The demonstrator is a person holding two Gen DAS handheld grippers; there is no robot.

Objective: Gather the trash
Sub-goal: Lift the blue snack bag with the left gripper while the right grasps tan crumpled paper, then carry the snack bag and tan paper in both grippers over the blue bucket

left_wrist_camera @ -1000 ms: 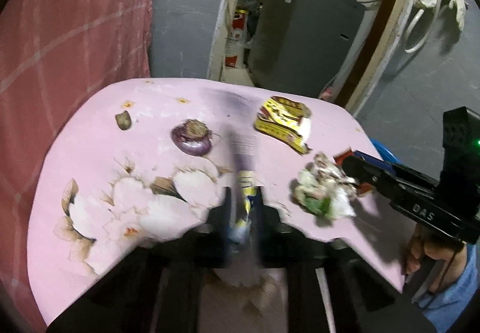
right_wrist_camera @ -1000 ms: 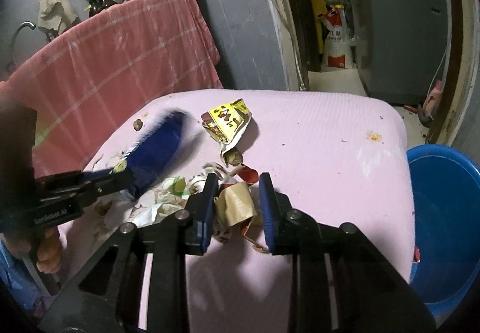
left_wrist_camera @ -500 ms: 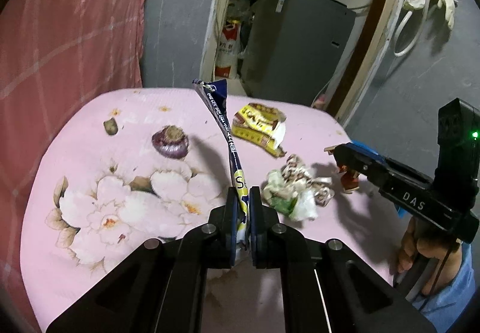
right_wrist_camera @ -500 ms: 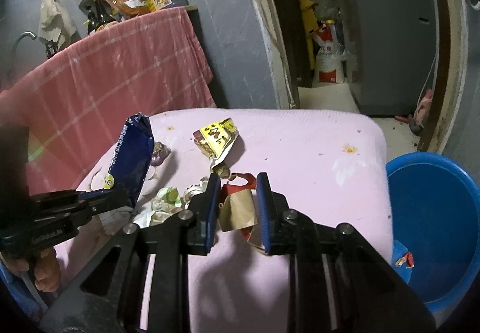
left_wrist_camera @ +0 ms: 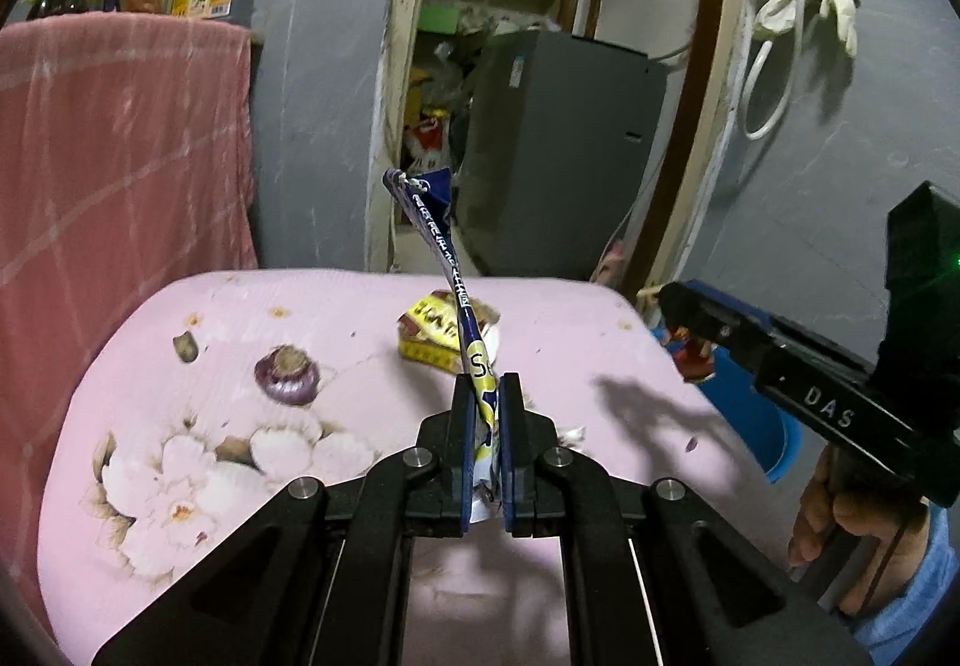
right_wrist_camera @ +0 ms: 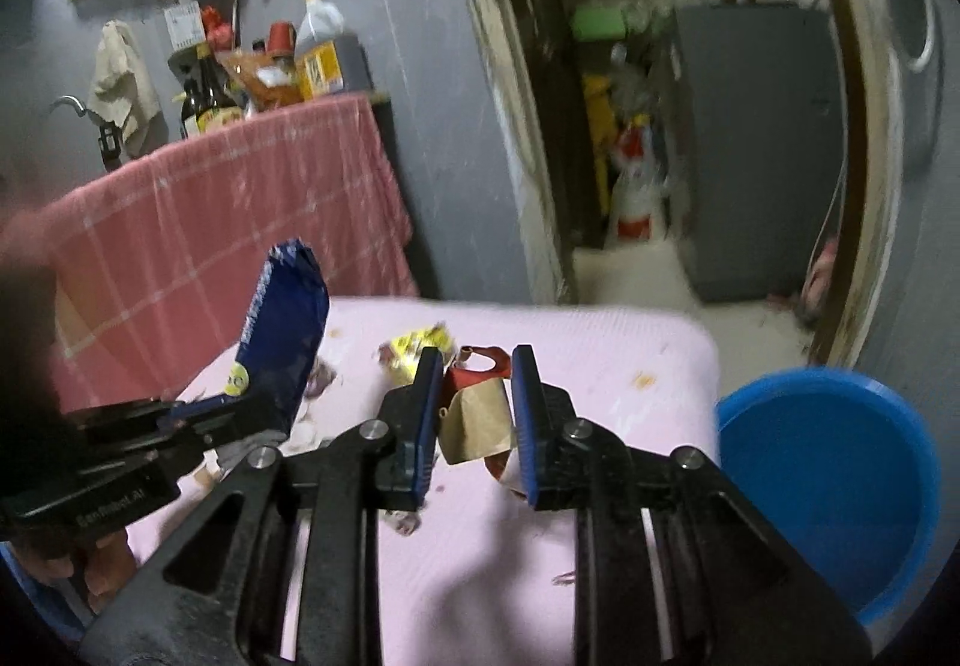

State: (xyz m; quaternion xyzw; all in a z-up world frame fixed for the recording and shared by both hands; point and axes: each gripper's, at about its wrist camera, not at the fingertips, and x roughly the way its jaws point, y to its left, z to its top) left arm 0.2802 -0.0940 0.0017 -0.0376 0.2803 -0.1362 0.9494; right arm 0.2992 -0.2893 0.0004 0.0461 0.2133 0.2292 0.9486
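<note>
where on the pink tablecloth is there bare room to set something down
Barest patch: the right part of the pink tablecloth, between the yellow wrapper and the edge by the blue bucket, only crumbs there. The near strip below the right gripper is also free. Crowded: the left side, with the purple onion, a small brown scrap and the wrapper.

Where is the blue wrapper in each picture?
Left wrist: the blue wrapper stands edge-on in the middle, pinched in the left gripper.
Right wrist: the blue wrapper is at the left, broad side showing, over the pink table.
Shared landmark: the yellow packet on the table.
</note>
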